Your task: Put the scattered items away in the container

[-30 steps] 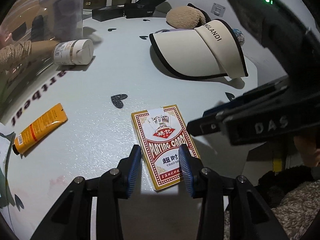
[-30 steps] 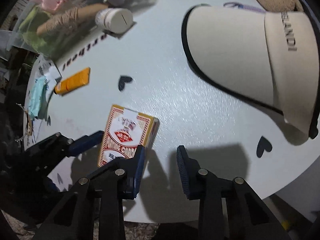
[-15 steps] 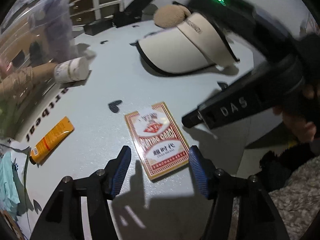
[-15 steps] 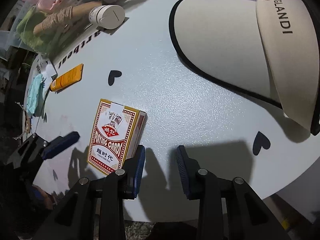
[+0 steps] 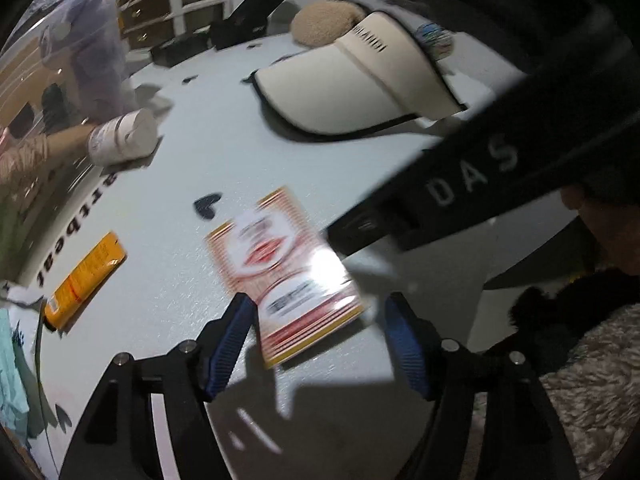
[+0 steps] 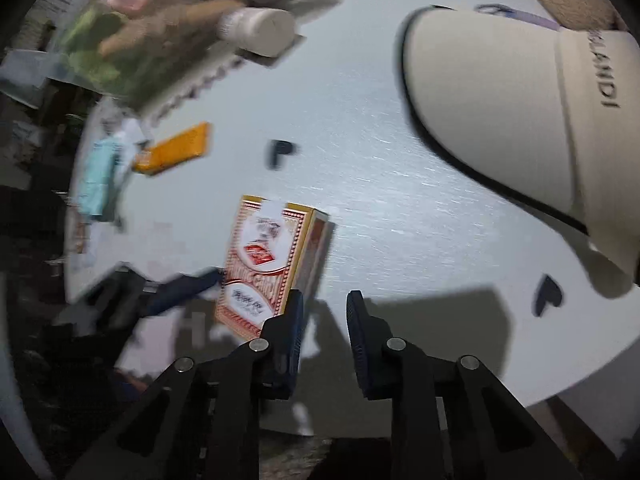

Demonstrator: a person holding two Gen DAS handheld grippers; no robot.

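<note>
A red playing-card box [image 5: 284, 274] lies flat near the table's front edge, also in the right wrist view [image 6: 268, 260]. My left gripper [image 5: 320, 332] is open, its jaws spread on either side of the box's near end, not touching it. My right gripper [image 6: 324, 312] is nearly shut and empty, just right of the box. An orange tube [image 5: 84, 280] and a white bottle [image 5: 122, 136] lie to the left. A clear container [image 5: 60, 92] with items inside stands at the far left.
A cream sun visor [image 5: 360, 84] and a tan plush [image 5: 324, 24] sit at the back right. Pale blue cloth and paper [image 6: 100, 172] lie at the table's left edge. The white table [image 5: 208, 128] has black heart prints. Black boxes [image 5: 240, 28] stand at the back.
My left gripper has opened wide and pulled back a little from the card box. The right gripper has shifted slightly; both views are motion-blurred.
</note>
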